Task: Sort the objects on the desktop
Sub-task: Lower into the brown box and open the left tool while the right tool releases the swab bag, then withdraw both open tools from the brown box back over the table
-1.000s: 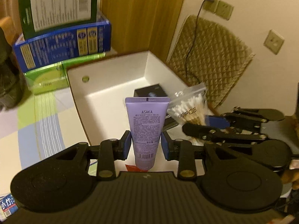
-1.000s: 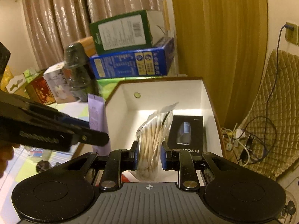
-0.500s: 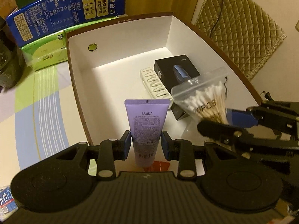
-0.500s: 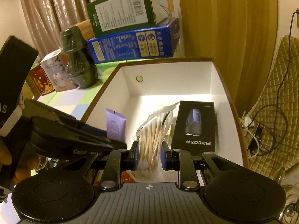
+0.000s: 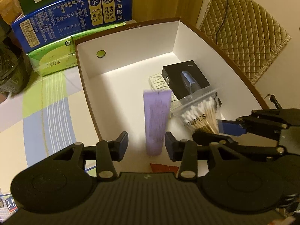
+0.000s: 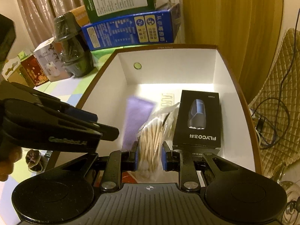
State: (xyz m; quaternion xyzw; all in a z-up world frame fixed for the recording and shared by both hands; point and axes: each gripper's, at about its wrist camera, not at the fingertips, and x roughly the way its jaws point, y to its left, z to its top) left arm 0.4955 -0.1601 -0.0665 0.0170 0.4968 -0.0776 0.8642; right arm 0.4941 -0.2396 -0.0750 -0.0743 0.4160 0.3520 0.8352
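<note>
My left gripper hangs open over the white box. The purple ASAKA tube is blurred and loose between the spread fingers, falling into the box; it also shows in the right wrist view. My right gripper is shut on a clear bag of cotton swabs, held over the box; the bag also shows in the left wrist view. A black FLYCO box and a white ribbed item lie inside the box.
Blue and green cartons are stacked behind the box. A dark wrapped bottle and small gift boxes stand at left on the checked tablecloth. A quilted chair with cables is at right.
My left gripper has opened and let go of the purple tube, which is dropping into the box. Both grippers have moved lower over the box; the right still holds the swab bag.
</note>
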